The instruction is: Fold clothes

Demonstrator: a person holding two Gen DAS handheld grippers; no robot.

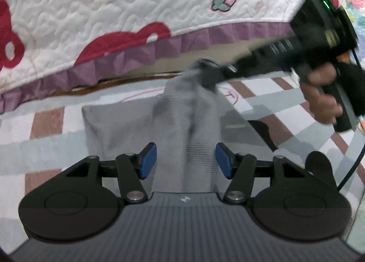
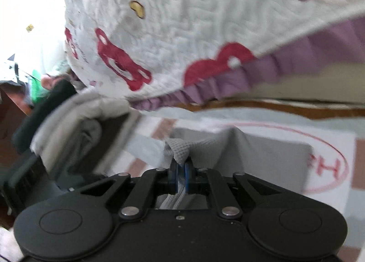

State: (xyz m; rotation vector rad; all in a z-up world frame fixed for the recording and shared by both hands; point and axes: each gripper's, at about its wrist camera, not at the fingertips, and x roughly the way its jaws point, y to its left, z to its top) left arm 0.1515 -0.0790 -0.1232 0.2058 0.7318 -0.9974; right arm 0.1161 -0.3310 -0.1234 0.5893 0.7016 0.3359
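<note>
- Grey knit garment [image 1: 127,125] lies on the checked mat [image 1: 45,129], one edge lifted.
- Right gripper [image 2: 180,173] pinches that edge; left gripper [image 1: 186,159] gapes astride fabric.
- Quilted bedspread [image 1: 114,11] overhangs behind.

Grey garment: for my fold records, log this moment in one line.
task: fold | right gripper: shut on grey garment | left gripper: open, garment between

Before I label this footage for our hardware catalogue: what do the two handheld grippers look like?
Both are black: round disc housings, jointed linkage arms and flat blue pads. The left gripper has a ribbed grey body with a small white mark. The right gripper, seen from the left wrist, has a boxy black head with a green light, a pistol-style handle and a trailing black cable.
</note>
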